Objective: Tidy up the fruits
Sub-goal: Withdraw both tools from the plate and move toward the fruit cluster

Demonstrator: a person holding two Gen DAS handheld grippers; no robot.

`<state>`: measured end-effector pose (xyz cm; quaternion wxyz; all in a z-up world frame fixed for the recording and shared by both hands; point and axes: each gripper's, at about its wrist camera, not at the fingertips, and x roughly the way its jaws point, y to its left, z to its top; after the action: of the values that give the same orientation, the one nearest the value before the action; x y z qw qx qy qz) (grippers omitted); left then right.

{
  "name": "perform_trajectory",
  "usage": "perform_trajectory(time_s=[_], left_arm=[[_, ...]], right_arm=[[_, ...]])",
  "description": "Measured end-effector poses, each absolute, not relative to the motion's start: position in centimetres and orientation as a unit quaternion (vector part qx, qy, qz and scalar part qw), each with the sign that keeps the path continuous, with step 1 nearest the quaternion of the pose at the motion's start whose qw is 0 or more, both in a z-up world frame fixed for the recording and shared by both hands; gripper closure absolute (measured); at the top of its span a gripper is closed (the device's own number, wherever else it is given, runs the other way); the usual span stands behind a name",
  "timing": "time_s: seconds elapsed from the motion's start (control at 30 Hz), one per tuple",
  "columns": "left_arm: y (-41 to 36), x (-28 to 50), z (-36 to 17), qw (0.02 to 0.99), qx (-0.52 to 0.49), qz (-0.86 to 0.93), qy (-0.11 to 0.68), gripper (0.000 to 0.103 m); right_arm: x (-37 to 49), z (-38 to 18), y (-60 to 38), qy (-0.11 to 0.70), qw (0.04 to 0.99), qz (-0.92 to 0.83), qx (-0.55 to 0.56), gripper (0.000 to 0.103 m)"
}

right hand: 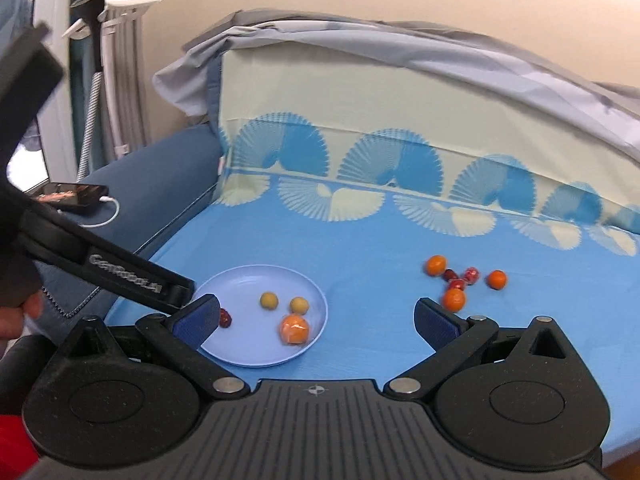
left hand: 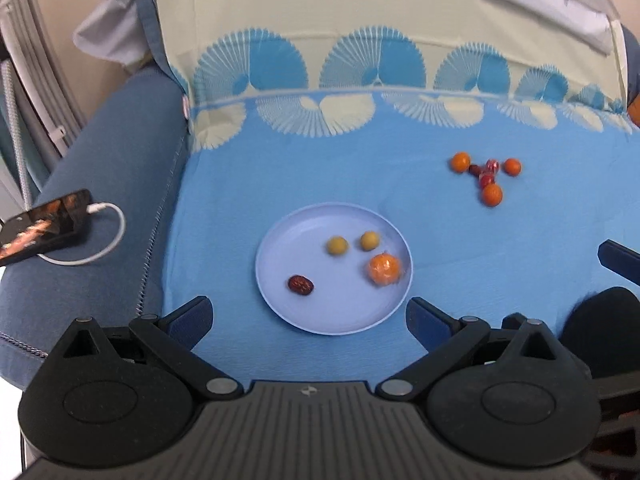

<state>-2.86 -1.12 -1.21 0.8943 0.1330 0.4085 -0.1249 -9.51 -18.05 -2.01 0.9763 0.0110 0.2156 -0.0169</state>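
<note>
Both grippers are held spread and empty; the loose fruit cluster [right hand: 464, 280] is found far right of the plate [right hand: 316, 292], nearer the right gripper [right hand: 318, 320].

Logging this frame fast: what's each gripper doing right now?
Left gripper: open, holding nothing.
Right gripper: open, holding nothing.

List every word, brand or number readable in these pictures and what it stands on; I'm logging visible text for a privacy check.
"GenRobot.AI": raised lettering on the black arm of the left tool, seen in the right wrist view; slightly blurred.
Phone screen: shows a picture, any text too small and blurred to read.
Plate, fruits and blue cloth: no text visible.
</note>
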Motion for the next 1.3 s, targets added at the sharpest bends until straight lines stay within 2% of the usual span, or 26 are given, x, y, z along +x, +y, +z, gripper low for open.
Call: perform_trajectory(time_s=[0.1, 0.33, 0.57, 1.3], left_arm=[[-0.8, -3.0, -1.3, 0.890, 0.157, -0.127, 0.409, 0.000], [1.7, -3.5, -1.0, 0.899, 0.119, -0.106, 0.409, 0.000], [2.0, -4.5, -0.5, 0.903, 0.124, -0.105, 0.398, 0.000], [2.9, -4.7, -0.9, 0.904, 0.119, -0.098, 0.399, 0.000]], right_arm=[[-10.2, -1.7, -17.5, 0.199, 0.980, -0.025, 0.004, 0.001], [-10.5, -1.6, -16.5, 0.198, 0.980, -0.020, -0.016, 0.001], [-11.0, -1.6, -16.4, 0.194, 0.981, -0.022, -0.015, 0.001], [-9.9, -2.9, -17.6, 0.235, 0.972, -0.026, 0.018, 0.001]])
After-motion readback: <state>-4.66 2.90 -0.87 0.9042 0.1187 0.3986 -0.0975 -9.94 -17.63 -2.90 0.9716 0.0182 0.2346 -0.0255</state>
